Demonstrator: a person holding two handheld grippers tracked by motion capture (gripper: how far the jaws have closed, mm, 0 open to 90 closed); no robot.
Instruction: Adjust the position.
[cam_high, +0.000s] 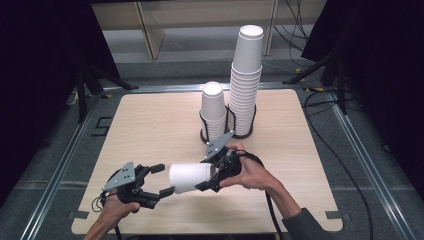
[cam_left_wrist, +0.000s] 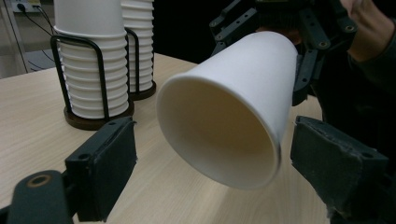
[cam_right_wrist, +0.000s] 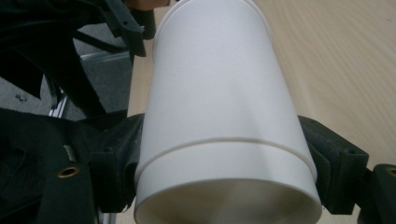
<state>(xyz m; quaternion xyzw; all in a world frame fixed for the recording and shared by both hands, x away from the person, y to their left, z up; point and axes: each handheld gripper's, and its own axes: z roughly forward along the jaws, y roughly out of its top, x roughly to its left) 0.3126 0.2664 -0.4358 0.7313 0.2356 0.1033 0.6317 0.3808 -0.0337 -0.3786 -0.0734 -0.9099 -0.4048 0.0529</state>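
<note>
Tongs first: the right tongs (cam_high: 207, 175) are seen clamped on a white paper cup (cam_high: 189, 177), which is gripped near its base with a black pad pressed to either side, as is made plain in the right gripper view. The cup is held on its side, clear of the counter (cam_high: 150, 125), over the near middle of the board, and its open mouth is pointed at the left tongs (cam_high: 162, 180). Those left tongs are held apart; in the left gripper view the rim of the cup is framed between the two pads, and neither pad is touched by it. Each tool is carried by a hand coming in from the near edge, the right hand (cam_high: 255, 175) being wrapped around its body. Farther back on the counter, two stacks of like cups are kept upright in black wire holders on dark round bases: a short stack (cam_high: 213, 107) and, just beside it on the right, a tall stack (cam_high: 246, 80). Both stacks are set well apart from the held cup.
</note>
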